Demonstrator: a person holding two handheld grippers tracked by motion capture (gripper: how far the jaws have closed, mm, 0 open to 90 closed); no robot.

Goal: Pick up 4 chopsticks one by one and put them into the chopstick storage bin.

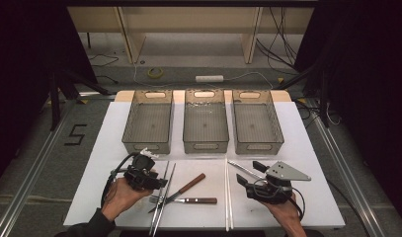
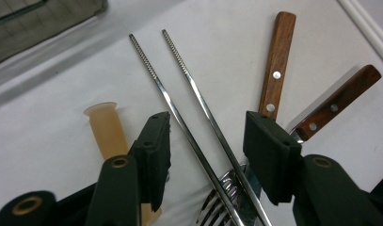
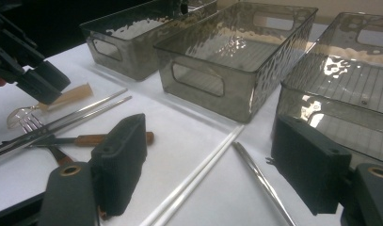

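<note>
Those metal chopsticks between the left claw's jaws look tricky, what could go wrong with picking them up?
The left gripper straddles both metal chopsticks with its pads not yet on them. They lie spread apart, so the jaws may catch one and push the other away. Their lower ends cross the fork and the wooden-handled knife, so lifting could drag or flip that cutlery. Thin, smooth rods might also slip from the pads.

Three clear grey plastic bins [image 1: 148,121] stood side by side at twelve o'clock. At six o'clock lay two thin steel chopsticks [image 2: 179,113], two white chopsticks [image 1: 227,197] to their three o'clock, two wooden-handled utensils [image 2: 275,61] with at least one fork head [image 1: 156,199] showing, one translucent amber-handled spoon [image 2: 106,132] at nine o'clock, and one slim metal utensil [image 3: 263,181] by the bins.
</note>
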